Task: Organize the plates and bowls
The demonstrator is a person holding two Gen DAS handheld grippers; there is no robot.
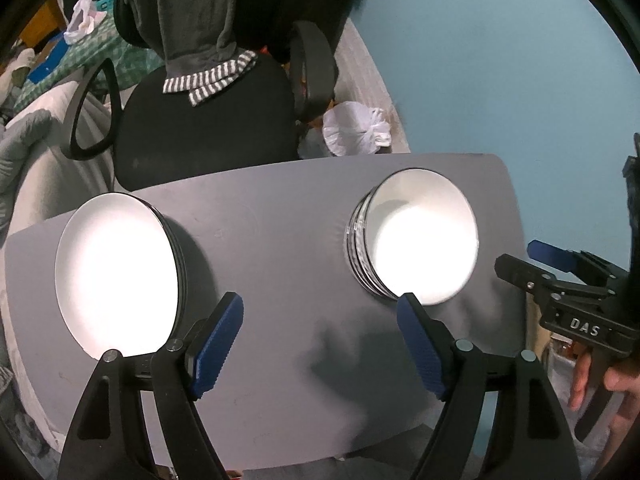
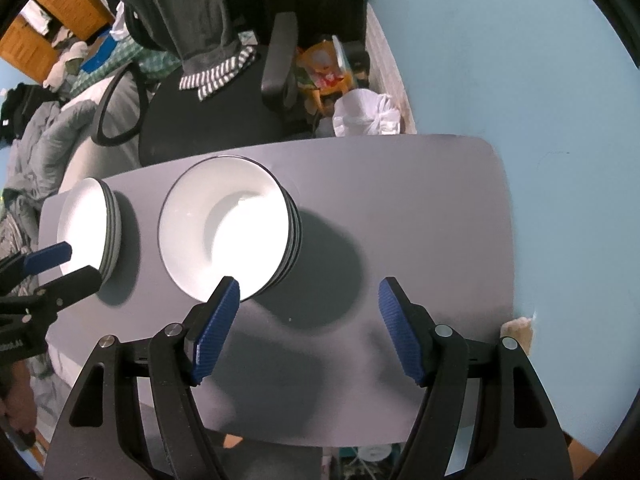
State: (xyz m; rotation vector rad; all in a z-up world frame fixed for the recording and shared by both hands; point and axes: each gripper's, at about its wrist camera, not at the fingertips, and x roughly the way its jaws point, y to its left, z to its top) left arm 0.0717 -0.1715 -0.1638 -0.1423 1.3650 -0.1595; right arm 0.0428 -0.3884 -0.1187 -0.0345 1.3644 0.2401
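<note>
A stack of white plates [image 1: 116, 276] sits on the left of the grey table [image 1: 280, 240]; it also shows in the right wrist view [image 2: 86, 224]. A stack of white bowls [image 1: 420, 240] sits on the right; in the right wrist view the bowls [image 2: 228, 232] are left of centre. My left gripper [image 1: 320, 340] is open and empty above the table between the two stacks. My right gripper [image 2: 310, 324] is open and empty, just right of the bowls. It shows in the left wrist view [image 1: 536, 264] at the table's right edge. The left gripper [image 2: 68, 264] shows by the plates.
A black office chair [image 1: 200, 128] with a grey garment draped over it stands behind the table. A white plastic bag [image 1: 356, 128] lies on the floor by the blue wall [image 1: 500, 60]. A bed with bedding [image 1: 24, 152] is at the left.
</note>
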